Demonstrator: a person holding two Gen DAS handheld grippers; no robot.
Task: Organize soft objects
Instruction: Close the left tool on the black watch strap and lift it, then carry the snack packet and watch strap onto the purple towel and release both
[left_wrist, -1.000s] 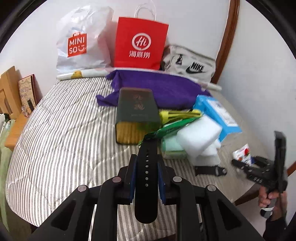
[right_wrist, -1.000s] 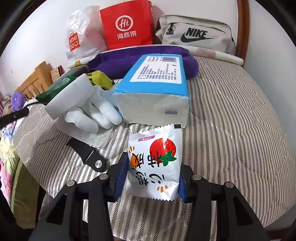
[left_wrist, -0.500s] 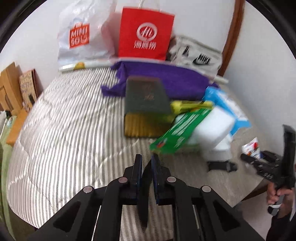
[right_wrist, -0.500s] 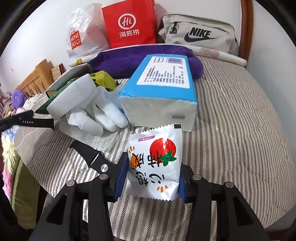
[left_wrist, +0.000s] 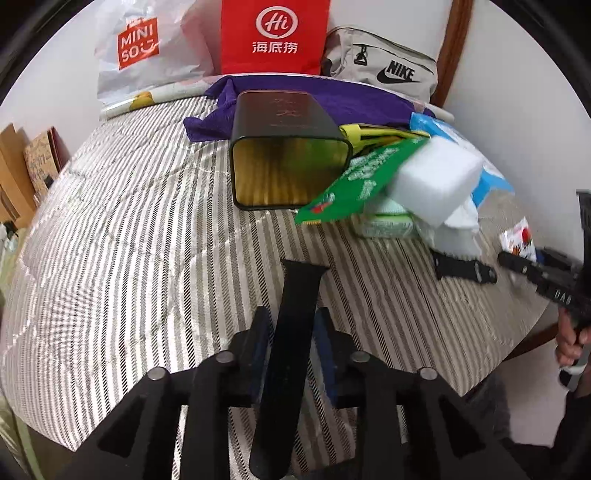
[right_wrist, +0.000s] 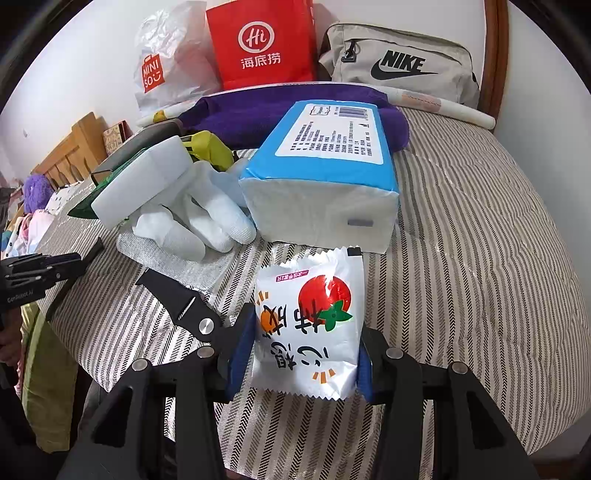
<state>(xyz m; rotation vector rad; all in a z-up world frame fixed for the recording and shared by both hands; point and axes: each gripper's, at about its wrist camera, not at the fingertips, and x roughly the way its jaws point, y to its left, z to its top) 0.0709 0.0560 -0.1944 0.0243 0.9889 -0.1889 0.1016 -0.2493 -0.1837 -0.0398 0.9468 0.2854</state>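
Observation:
My left gripper (left_wrist: 291, 332) is shut on a black watch strap (left_wrist: 291, 332) that points out over the striped bedspread (left_wrist: 122, 240). My right gripper (right_wrist: 299, 343) is shut on a white snack packet with a red tomato (right_wrist: 310, 325), held low over the bed's near edge. The second black strap piece (right_wrist: 181, 302) lies on the bedspread just left of the right gripper; it also shows in the left wrist view (left_wrist: 461, 269). White gloves (right_wrist: 199, 225) and a white foam block (right_wrist: 140, 184) lie beside a blue tissue pack (right_wrist: 325, 162).
A dark tin (left_wrist: 284, 155) lies on its side mid-bed, with a green packet (left_wrist: 358, 181) and a purple towel (left_wrist: 332, 99) by it. A red paper bag (left_wrist: 273, 33), a Miniso bag (left_wrist: 140, 48) and a Nike bag (left_wrist: 384, 66) stand against the wall.
The left gripper has swung and dipped closer to the bedspread with the strap held. The right gripper has barely moved, edging a little nearer the loose strap piece.

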